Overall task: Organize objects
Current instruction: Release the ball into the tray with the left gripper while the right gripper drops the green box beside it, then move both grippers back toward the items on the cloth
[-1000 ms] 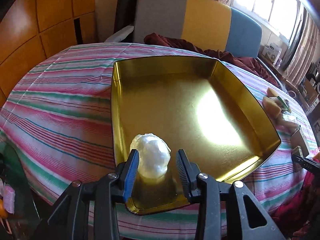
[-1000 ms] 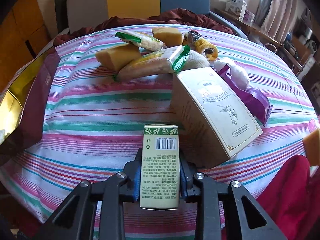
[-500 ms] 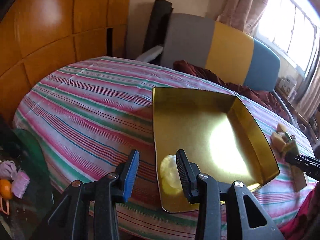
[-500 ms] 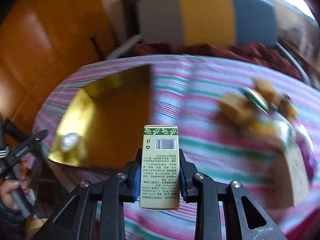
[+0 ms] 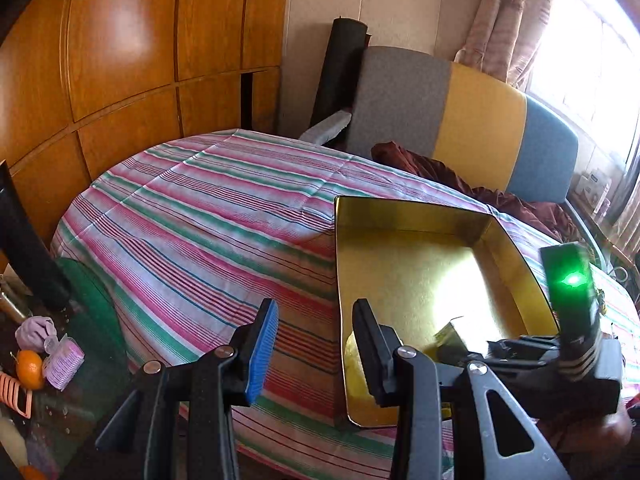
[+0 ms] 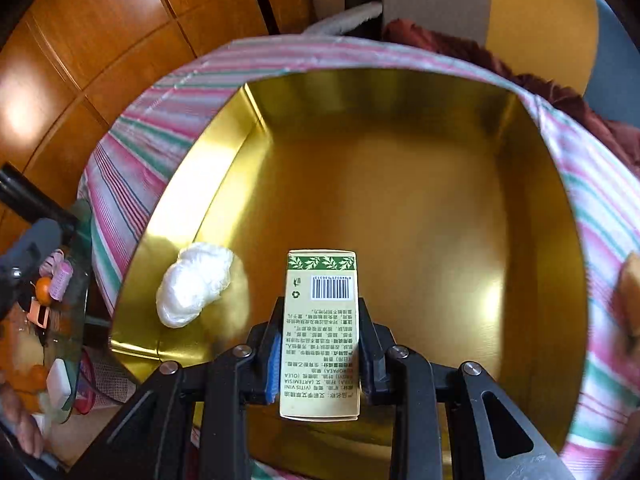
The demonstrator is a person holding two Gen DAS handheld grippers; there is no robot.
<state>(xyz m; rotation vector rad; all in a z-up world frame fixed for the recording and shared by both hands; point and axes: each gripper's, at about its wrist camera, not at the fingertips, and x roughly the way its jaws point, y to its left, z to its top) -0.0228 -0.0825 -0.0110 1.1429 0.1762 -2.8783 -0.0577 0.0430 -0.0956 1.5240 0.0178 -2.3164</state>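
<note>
A gold metal tray (image 6: pixel 400 152) lies on the striped tablecloth (image 5: pixel 208 224). In its near left corner rests a white crumpled wad (image 6: pixel 192 284). My right gripper (image 6: pixel 320 344) hangs over the tray's near part, shut on a small yellow-green carton (image 6: pixel 322 320) with a barcode. My left gripper (image 5: pixel 314 340) is open and holds nothing, hovering over the cloth just left of the tray (image 5: pixel 404 264). In the left wrist view its right finger hides most of the wad (image 5: pixel 352 356). The carton's tip (image 5: pixel 450 332) shows over the tray there.
A chair (image 5: pixel 440 108) with grey, yellow and blue panels stands behind the table, a maroon cloth (image 5: pixel 440 172) draped by it. A glass side table (image 5: pixel 80 340) at left holds oranges and hair rollers. Wooden wall panels fill the back left. A tan snack (image 6: pixel 630 292) lies right of the tray.
My right gripper swept left with the carton, from beside the pile of snacks and boxes to above the tray. My left gripper pulled back and up from the wad, turning left.
</note>
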